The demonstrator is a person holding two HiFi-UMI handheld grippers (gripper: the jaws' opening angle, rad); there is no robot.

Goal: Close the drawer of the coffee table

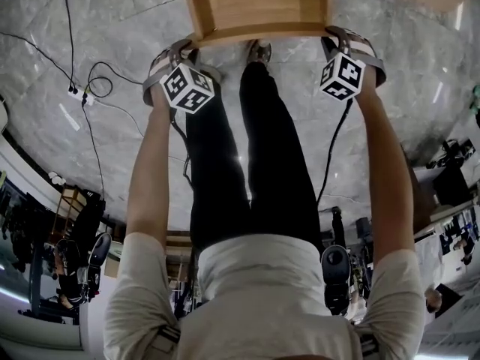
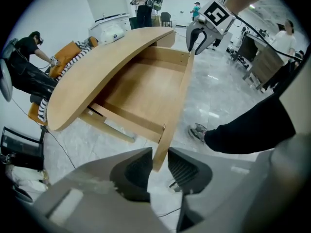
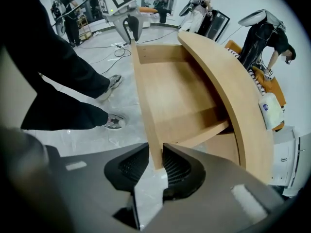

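Head view shows the drawer (image 1: 259, 6) standing open from the coffee table (image 3: 228, 76), its front board (image 1: 262, 32) running crosswise just ahead of the person. The left gripper (image 2: 159, 166) and right gripper (image 3: 155, 166) each pinch one end of that board, jaws narrowed onto its thickness. The closing push should therefore go straight away from the person, evenly at both ends.
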